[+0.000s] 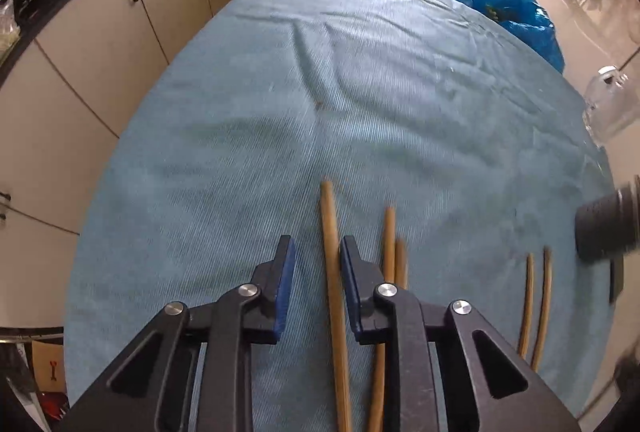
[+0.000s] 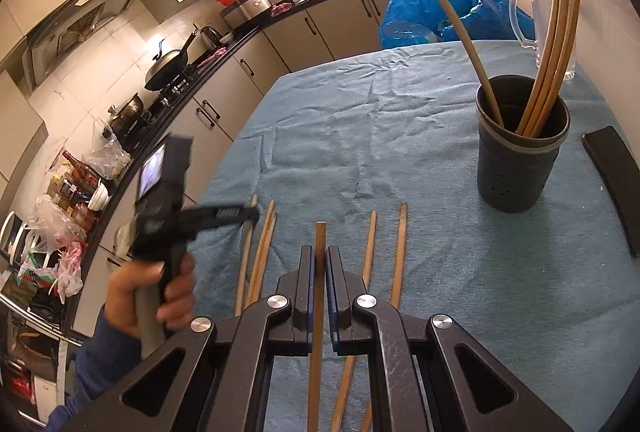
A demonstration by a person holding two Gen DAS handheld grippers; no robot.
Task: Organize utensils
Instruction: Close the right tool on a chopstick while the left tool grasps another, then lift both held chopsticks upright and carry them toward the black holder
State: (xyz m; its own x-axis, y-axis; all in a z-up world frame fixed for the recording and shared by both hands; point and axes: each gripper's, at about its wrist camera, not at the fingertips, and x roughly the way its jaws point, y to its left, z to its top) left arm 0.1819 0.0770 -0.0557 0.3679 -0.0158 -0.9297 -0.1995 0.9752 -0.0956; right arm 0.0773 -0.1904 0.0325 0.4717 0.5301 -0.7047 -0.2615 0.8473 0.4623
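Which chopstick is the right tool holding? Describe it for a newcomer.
On the blue cloth, a row of chopsticks lies short of the dark holder. The held chopstick is the middle one, pinched between the right tool pads. Its neighbours lie flat and untouched on either side.

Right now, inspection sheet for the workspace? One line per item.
Surface: blue cloth over the table, creased.
Job's things: dark holder upright with four chopsticks in it; five loose chopsticks lying on the cloth.
Clutter: glass jug, blue bag, flat black object.
Tongs: right tongs shut on one chopstick; left tongs open, straddling a chopstick, pads not pressing.
Cables: nothing seen.
Surroundings: kitchen cabinets, wok on stove.
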